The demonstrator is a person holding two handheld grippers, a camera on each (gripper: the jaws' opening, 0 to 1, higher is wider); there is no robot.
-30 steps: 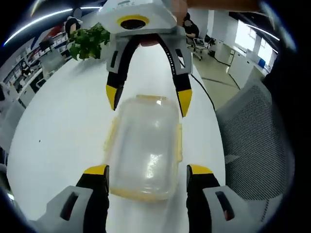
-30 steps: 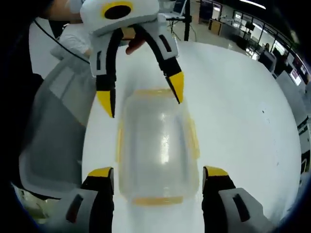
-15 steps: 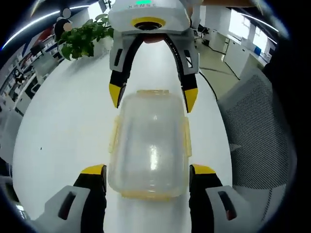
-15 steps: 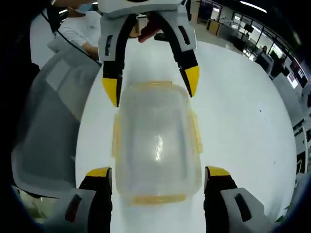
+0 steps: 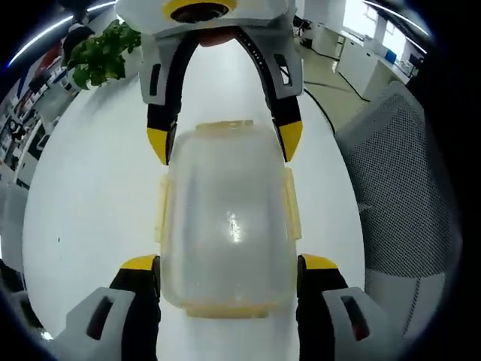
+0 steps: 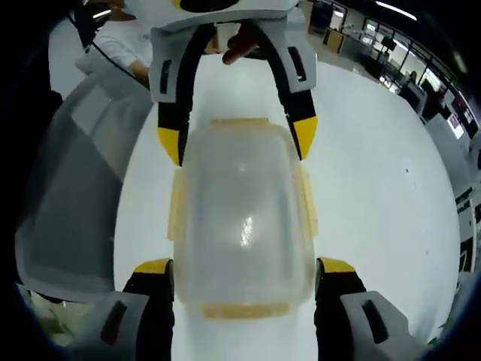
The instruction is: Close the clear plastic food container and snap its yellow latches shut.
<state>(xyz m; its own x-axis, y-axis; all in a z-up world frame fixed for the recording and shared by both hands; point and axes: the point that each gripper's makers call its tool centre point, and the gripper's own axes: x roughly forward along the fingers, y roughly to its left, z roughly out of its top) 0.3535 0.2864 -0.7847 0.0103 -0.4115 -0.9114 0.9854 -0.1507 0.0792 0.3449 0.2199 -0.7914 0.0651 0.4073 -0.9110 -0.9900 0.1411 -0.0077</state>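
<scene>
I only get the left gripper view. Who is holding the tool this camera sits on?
Observer: The right gripper view shows a person's hand right behind the left gripper.
Operator: Are its fingers squeezing the box?
Observer: From that side the fingers stand spread, one at each side of the container end. I cannot tell whether they touch it.
Operator: Anything behind that hand?
Observer: A pale sleeve at the table edge.
</scene>
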